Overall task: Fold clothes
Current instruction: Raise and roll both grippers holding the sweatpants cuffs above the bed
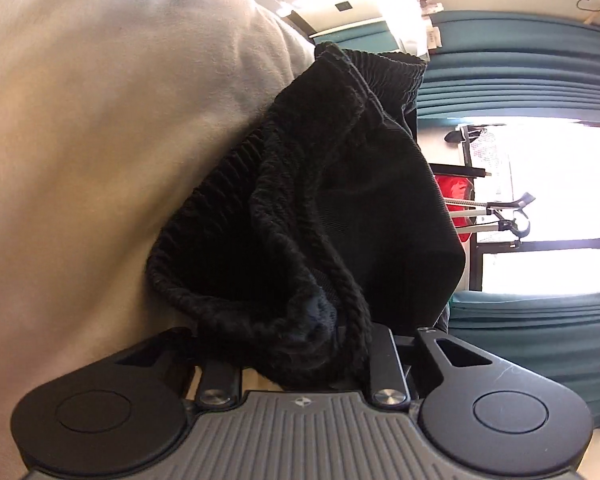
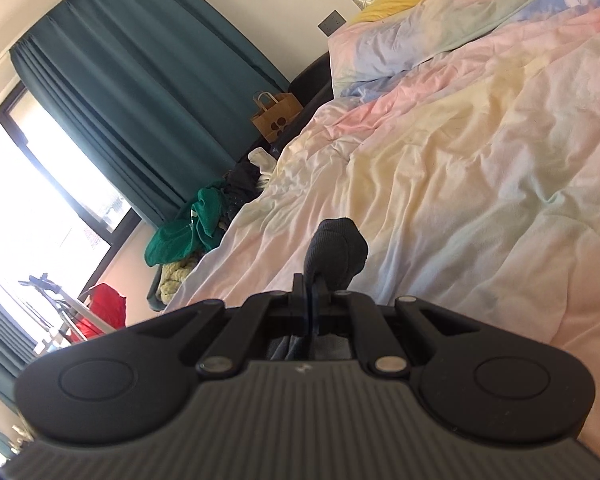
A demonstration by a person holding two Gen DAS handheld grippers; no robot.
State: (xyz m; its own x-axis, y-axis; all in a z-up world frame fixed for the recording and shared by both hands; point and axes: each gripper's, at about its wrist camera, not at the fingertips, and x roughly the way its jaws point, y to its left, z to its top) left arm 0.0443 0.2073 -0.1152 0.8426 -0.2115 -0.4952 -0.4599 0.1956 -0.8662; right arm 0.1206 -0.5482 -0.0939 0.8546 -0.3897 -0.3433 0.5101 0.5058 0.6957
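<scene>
Both tongs grip black garment (image 1: 320,208); only right view shows bed (image 2: 480,160), seemingly.

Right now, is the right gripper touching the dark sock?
Touching. The right wrist view shows the right gripper with its jaws shut on the dark sock, whose end bulges out beyond them.

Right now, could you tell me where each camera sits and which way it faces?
Left wrist: on the left gripper, rolled sideways, facing the black garment bunched in its jaws; linkage shows.
Right wrist: on the right gripper, facing the pastel bedding; shut on dark fabric.
Shared: teal curtains, window.
</scene>
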